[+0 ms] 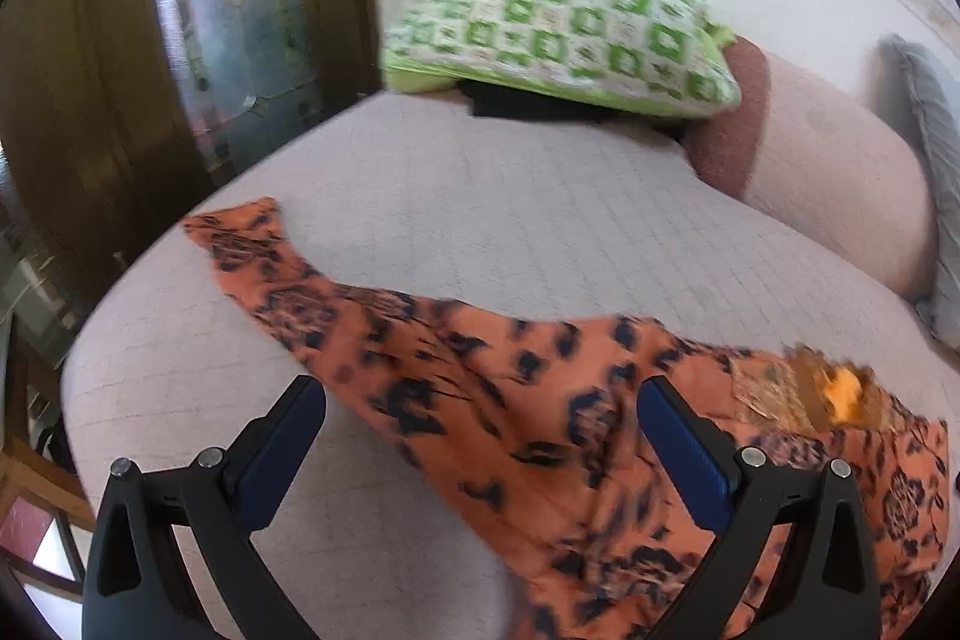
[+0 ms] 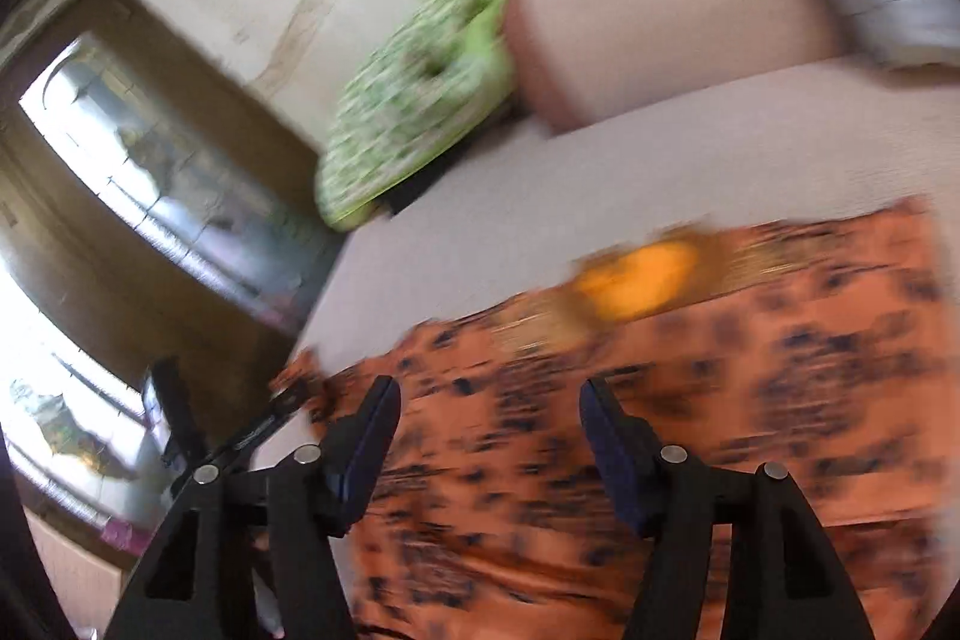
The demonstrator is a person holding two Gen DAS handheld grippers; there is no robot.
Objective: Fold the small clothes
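Note:
An orange garment with a black pattern [image 1: 540, 400] lies spread on the pale quilted bed [image 1: 480, 196], one sleeve stretched out to the left. Its neckline has a gold trim with a yellow patch [image 1: 840, 394]. My left gripper [image 1: 480, 400] hovers over the garment with its blue-padded jaws wide apart; nothing is pinched between them. In the blurred right wrist view the same garment [image 2: 690, 388] fills the lower right, with the yellow neck patch [image 2: 642, 280] further off. My right gripper [image 2: 486, 400] is open above the cloth, its pads clear of it.
A green-and-white patterned pillow [image 1: 564, 28] lies at the head of the bed on something dark. Beside it sit a pinkish bolster [image 1: 828, 166] and a grey cushion [image 1: 930, 112]. A brown door frame with glass [image 1: 228, 10] stands at the left, past the bed's edge.

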